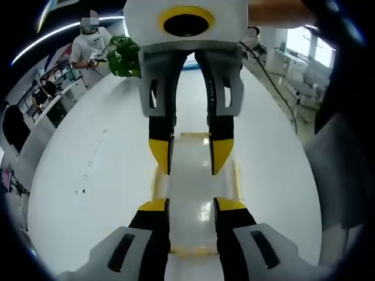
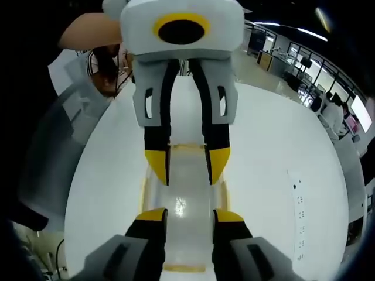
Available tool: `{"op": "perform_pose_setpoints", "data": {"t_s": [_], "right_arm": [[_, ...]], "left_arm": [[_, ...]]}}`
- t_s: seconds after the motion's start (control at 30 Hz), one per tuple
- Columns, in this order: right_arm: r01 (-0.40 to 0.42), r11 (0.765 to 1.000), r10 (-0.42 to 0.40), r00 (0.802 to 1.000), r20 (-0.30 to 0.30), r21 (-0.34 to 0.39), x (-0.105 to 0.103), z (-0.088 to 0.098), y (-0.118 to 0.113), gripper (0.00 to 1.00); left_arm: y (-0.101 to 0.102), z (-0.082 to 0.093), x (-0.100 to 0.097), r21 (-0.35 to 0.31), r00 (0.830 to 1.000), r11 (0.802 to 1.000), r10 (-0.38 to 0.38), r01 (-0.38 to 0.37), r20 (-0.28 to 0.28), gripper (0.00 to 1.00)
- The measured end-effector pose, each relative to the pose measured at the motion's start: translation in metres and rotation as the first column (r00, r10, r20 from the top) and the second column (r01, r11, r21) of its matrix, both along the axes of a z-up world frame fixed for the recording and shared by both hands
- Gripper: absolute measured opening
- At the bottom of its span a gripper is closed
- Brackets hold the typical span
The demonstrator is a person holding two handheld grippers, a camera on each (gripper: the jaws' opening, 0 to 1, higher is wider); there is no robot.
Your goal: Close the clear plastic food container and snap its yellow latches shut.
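Note:
A clear plastic container (image 1: 190,181) with yellow edges lies flat on the white table (image 1: 88,146), its long side running away from the camera. My left gripper (image 1: 191,205) rises from the bottom of the left gripper view, jaws apart over the near end of the container. Facing it, my right gripper (image 1: 191,161) comes down from the top, open over the far end. In the right gripper view the container (image 2: 184,199) lies between my right gripper (image 2: 190,215) and the left gripper (image 2: 187,170). Nothing sits between either pair of jaws. I cannot make out the latches' state.
A person in a white shirt (image 1: 88,47) stands beyond the table's far left, next to something green and leafy (image 1: 124,55). A black cable (image 1: 275,88) trails along the right. Small dark marks (image 2: 299,205) dot the table (image 2: 263,146). A grey sleeve (image 2: 64,134) fills the left side.

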State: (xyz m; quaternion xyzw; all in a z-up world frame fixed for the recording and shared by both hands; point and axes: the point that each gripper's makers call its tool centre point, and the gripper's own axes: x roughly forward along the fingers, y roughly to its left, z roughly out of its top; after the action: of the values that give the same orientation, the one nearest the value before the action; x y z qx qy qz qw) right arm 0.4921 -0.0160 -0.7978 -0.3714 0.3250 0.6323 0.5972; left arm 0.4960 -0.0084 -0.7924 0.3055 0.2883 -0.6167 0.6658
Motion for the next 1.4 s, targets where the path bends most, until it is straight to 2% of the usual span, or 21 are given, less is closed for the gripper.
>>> {"op": "perform_pose_setpoints", "data": {"t_s": [0.13, 0.23, 0.37, 0.43, 0.63, 0.97, 1.33, 1.4], "right_arm": [[-0.003, 1.0, 0.003, 1.0, -0.002, -0.009, 0.0, -0.001, 0.001, 0.28], [-0.005, 1.0, 0.005, 1.0, 0.001, -0.009, 0.002, 0.0, 0.002, 0.31], [0.004, 1.0, -0.004, 1.0, 0.003, -0.011, 0.006, -0.001, 0.004, 0.34], [-0.006, 1.0, 0.006, 1.0, 0.009, -0.013, 0.006, -0.001, 0.006, 0.35], [-0.006, 1.0, 0.006, 1.0, 0.011, -0.013, 0.01, 0.001, 0.009, 0.35], [-0.018, 0.999, 0.019, 1.0, 0.002, -0.032, 0.013, -0.003, 0.01, 0.37], [-0.007, 0.999, 0.004, 0.998, -0.058, -0.049, 0.019, -0.013, 0.007, 0.43], [-0.004, 0.998, 0.0, 0.997, -0.074, -0.056, 0.02, -0.015, 0.007, 0.44]], "left_arm": [[-0.012, -0.005, -0.014, 0.013, 0.999, 0.999, -0.046, 0.045, 0.008, 0.26], [-0.013, -0.007, -0.019, 0.02, 0.998, 0.998, -0.062, 0.061, 0.01, 0.26], [-0.009, -0.01, -0.021, 0.037, 0.998, 0.998, -0.052, 0.051, 0.019, 0.27], [-0.009, -0.006, -0.025, 0.012, 0.999, 0.999, -0.045, 0.045, 0.01, 0.26], [-0.011, -0.002, -0.031, -0.004, 0.999, 0.999, -0.036, 0.036, 0.018, 0.27], [-0.009, -0.007, -0.036, 0.0, 1.0, 1.0, -0.013, 0.013, 0.029, 0.27], [-0.008, -0.014, -0.046, 0.027, 0.997, 1.0, 0.0, -0.002, 0.082, 0.33], [-0.008, -0.016, -0.047, 0.049, 0.991, 0.999, -0.023, 0.017, 0.133, 0.34]]}}
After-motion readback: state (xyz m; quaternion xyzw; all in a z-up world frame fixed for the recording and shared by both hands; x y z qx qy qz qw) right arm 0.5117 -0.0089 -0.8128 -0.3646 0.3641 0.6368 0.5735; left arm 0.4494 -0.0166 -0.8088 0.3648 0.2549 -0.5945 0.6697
